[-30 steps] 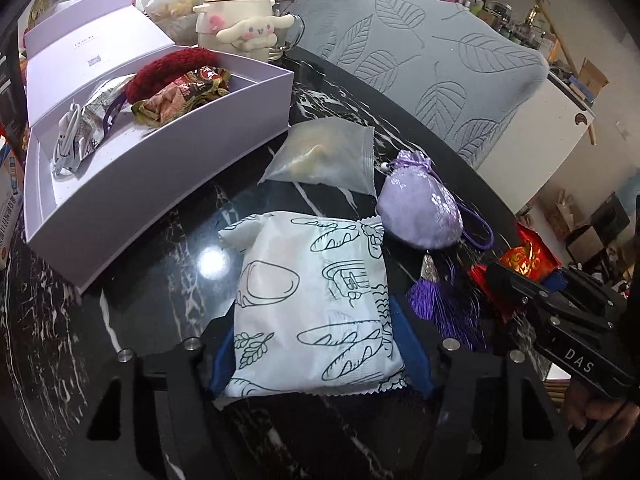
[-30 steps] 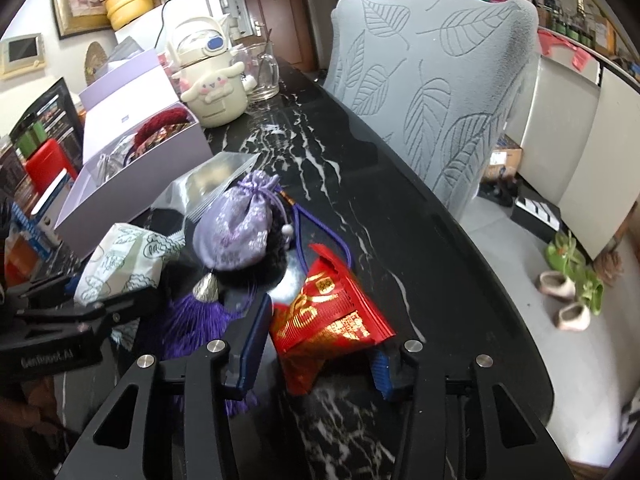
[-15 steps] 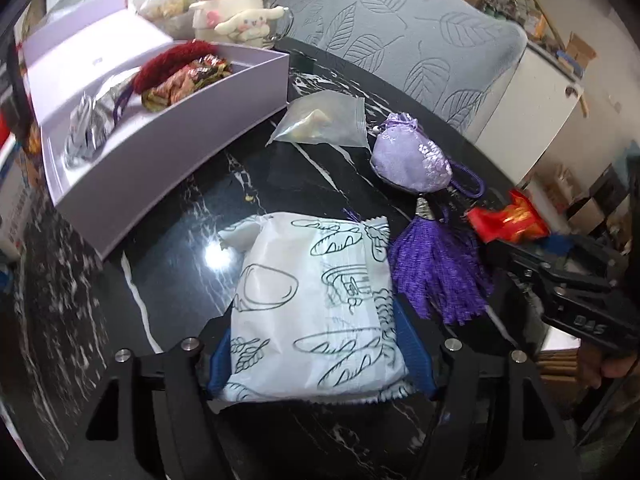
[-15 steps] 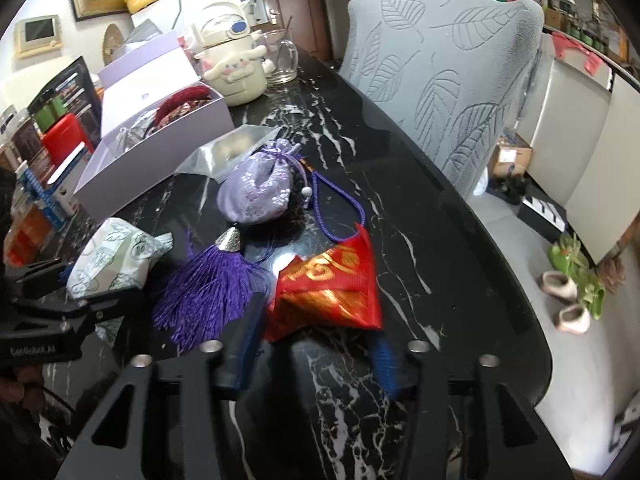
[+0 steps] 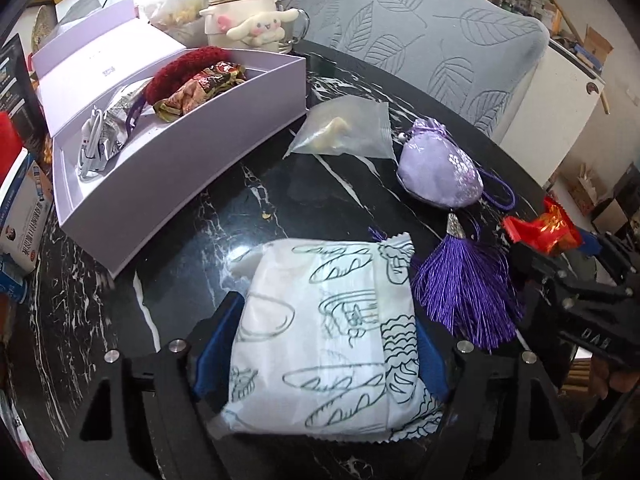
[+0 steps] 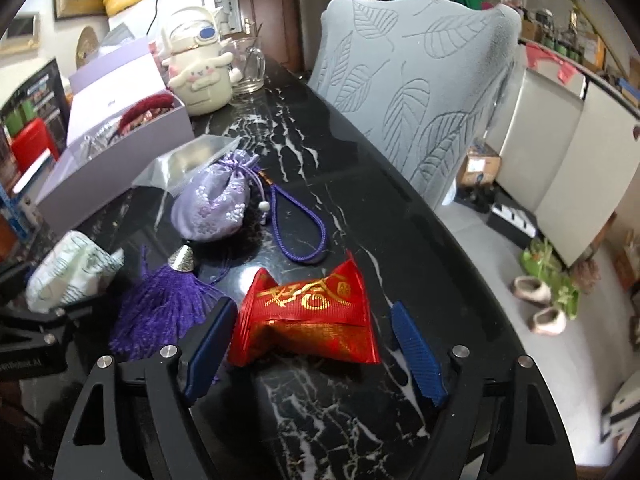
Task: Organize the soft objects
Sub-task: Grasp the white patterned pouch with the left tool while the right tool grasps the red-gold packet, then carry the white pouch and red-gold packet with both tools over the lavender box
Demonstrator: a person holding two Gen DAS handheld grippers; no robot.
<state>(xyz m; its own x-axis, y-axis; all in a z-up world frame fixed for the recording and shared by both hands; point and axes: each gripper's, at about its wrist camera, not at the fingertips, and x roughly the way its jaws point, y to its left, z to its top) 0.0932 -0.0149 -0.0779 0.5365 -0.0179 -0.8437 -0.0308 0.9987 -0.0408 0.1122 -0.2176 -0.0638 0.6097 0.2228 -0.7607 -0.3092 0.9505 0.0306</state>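
A white packet printed with bread drawings (image 5: pixel 320 340) lies on the black marble table between the pads of my left gripper (image 5: pixel 326 320). Its jaws are opening and the pads only brush the packet's sides. A red and gold foil packet (image 6: pixel 308 320) lies flat on the table inside my right gripper (image 6: pixel 314 308), whose jaws are opening with a gap on each side. Between the two packets lie a lilac drawstring pouch (image 5: pixel 440 172) and its purple tassel (image 5: pixel 464 288). A clear plastic bag (image 5: pixel 344 132) sits beyond them.
An open lilac box (image 5: pixel 180 152) at the back left holds a red knitted piece, snack wrappers and a cable. A cream cartoon kettle (image 5: pixel 244 12) and a glass mug (image 6: pixel 248 64) stand behind it. A grey leaf-patterned chair (image 6: pixel 420 80) lines the table's curved right edge.
Both pairs of jaws have widened. The red packet, pinched and crumpled a second ago, now lies spread out and free on the table. The white packet has swelled out wider.
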